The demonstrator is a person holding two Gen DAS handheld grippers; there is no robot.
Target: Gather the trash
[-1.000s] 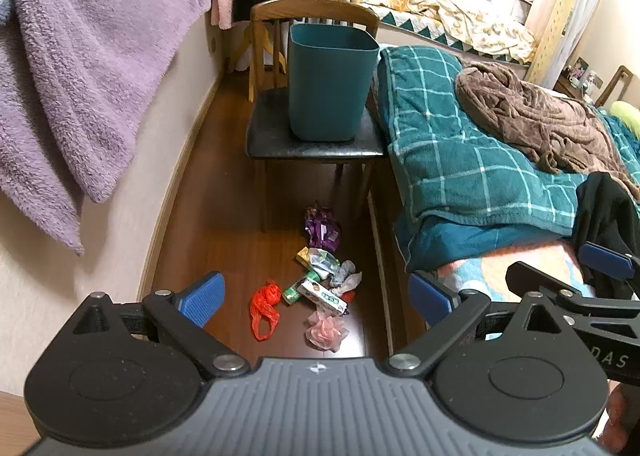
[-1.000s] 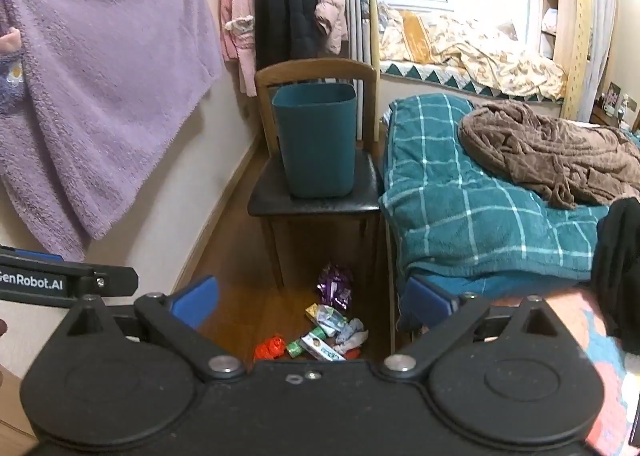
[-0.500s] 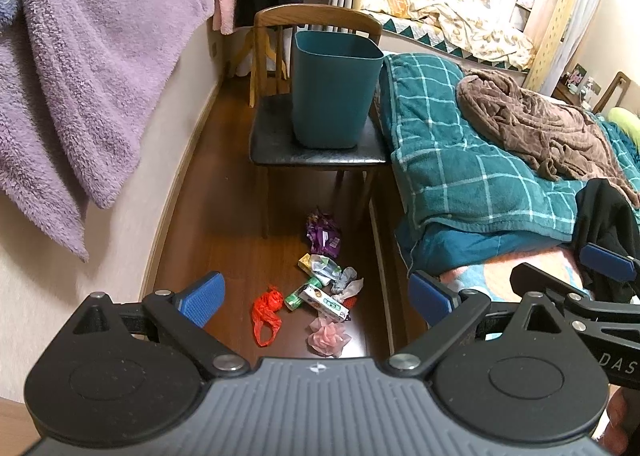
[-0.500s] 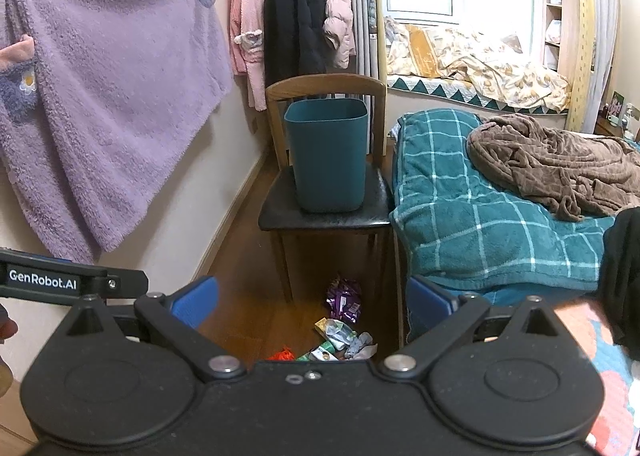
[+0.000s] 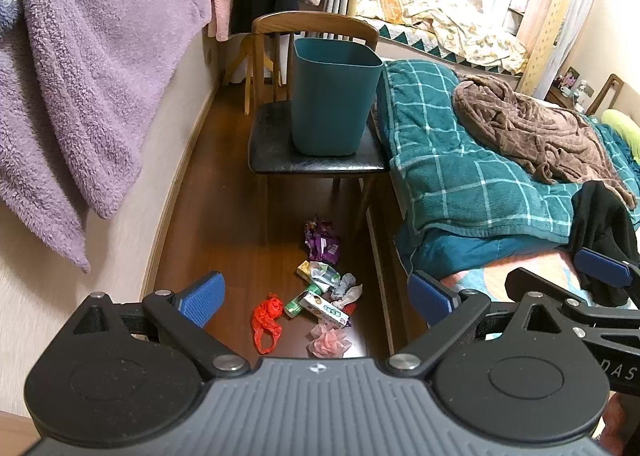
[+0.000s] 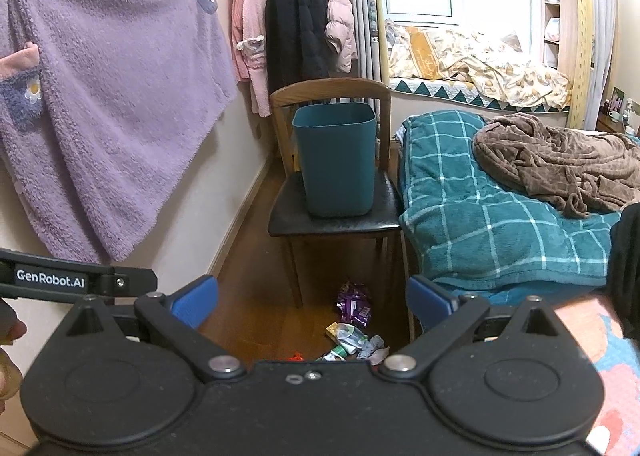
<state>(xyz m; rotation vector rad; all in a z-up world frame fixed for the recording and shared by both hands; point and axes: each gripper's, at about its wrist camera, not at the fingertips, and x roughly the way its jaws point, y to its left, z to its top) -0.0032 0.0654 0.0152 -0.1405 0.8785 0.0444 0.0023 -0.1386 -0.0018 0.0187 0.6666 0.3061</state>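
Lying below-ahead of left gripper (image 5: 314, 298): trash pile (image 5: 316, 296) | right gripper (image 6: 312, 302) held higher | both spread, nothing gripped

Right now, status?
Both grippers, left and right, open, empty. Trash pile on floor, untouched. Bin on chair. Nothing blocking.

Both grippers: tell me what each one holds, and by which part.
Nothing is held. The left gripper and right gripper are both open, fingers apart with only air between them; the trash lies untouched on the floor.
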